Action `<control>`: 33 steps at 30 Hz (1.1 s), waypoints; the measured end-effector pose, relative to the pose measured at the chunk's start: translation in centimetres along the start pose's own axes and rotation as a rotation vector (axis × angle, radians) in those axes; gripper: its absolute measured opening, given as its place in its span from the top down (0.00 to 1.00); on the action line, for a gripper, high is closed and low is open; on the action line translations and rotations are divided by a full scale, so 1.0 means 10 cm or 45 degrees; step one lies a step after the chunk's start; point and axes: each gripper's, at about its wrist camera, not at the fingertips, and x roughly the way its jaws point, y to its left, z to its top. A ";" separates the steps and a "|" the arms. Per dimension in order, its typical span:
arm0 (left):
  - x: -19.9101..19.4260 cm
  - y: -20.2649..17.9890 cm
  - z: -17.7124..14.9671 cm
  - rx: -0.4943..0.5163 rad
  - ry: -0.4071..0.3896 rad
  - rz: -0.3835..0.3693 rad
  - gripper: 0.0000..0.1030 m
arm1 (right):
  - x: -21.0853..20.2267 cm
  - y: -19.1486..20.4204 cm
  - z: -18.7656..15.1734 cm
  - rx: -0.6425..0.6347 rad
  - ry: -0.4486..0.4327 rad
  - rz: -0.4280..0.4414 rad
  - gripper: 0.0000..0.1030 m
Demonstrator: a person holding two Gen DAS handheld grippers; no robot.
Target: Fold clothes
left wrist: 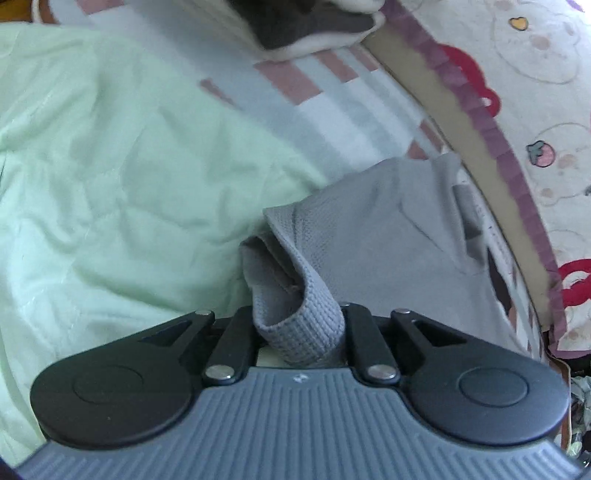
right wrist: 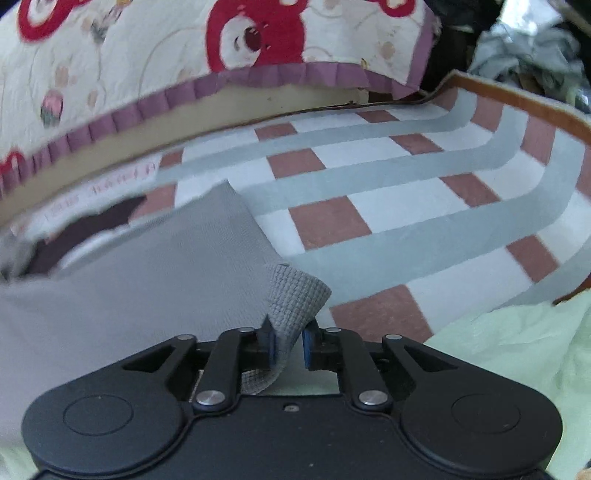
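Note:
A grey knit garment [left wrist: 369,236] lies on the bed, half on a pale green blanket [left wrist: 110,166] and half on a checked mat [left wrist: 325,103]. My left gripper [left wrist: 299,325] is shut on a bunched, rolled edge of this garment, and the cloth hides its fingertips. In the right wrist view the same grey garment [right wrist: 166,266] spreads out to the left. My right gripper [right wrist: 290,339] is shut on a folded corner of it, which stands up between the blue pads [right wrist: 307,341]. Both held edges are raised off the surface.
A quilt with red bears and a purple frill [right wrist: 147,55] borders the mat [right wrist: 369,184] at the far side. A dark and white cloth [left wrist: 314,26] lies at the top. Another dark garment [right wrist: 92,225] shows beyond the grey one. Clutter [right wrist: 524,48] is piled at the top right.

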 end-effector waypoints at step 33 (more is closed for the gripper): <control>1.16 -1.47 0.51 0.532 0.029 0.034 0.63 | 1.41 3.51 1.01 -0.385 0.246 0.825 0.90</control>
